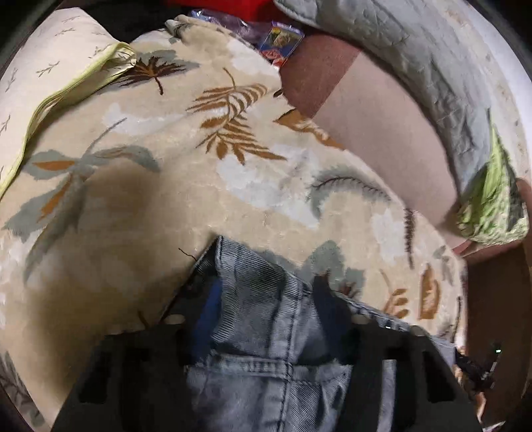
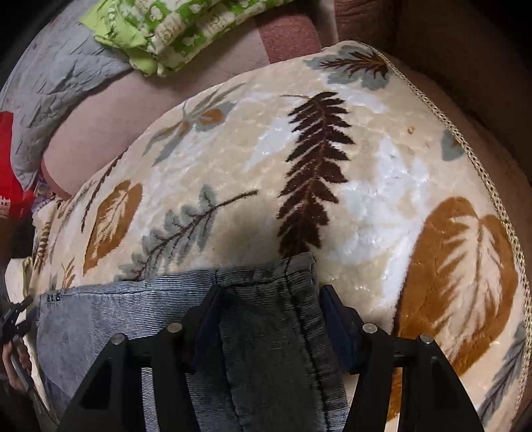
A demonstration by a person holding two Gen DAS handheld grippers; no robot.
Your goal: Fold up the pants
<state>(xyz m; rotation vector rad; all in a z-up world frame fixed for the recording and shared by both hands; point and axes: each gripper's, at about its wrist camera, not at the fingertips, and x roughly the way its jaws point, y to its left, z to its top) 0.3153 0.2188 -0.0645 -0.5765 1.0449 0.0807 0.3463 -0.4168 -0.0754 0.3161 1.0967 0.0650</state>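
Observation:
Grey-blue corduroy pants [image 1: 262, 319] lie on a cream blanket with a leaf print [image 1: 186, 179]. My left gripper [image 1: 266, 299] is shut on a bunched edge of the pants, which fills the space between its black fingers. In the right wrist view my right gripper [image 2: 269, 299] is shut on a thick folded edge of the pants [image 2: 266, 335], with more fabric stretching off to the left [image 2: 109, 315]. Both hold the cloth just above the blanket [image 2: 382, 199].
A pale pillow with a green trim [image 1: 56, 69] lies at the left. A grey quilt [image 1: 442, 73] and a green patterned cloth [image 2: 173, 30] lie beyond on a pink sheet [image 1: 382, 133]. The blanket's braided edge [image 2: 478, 172] runs at the right.

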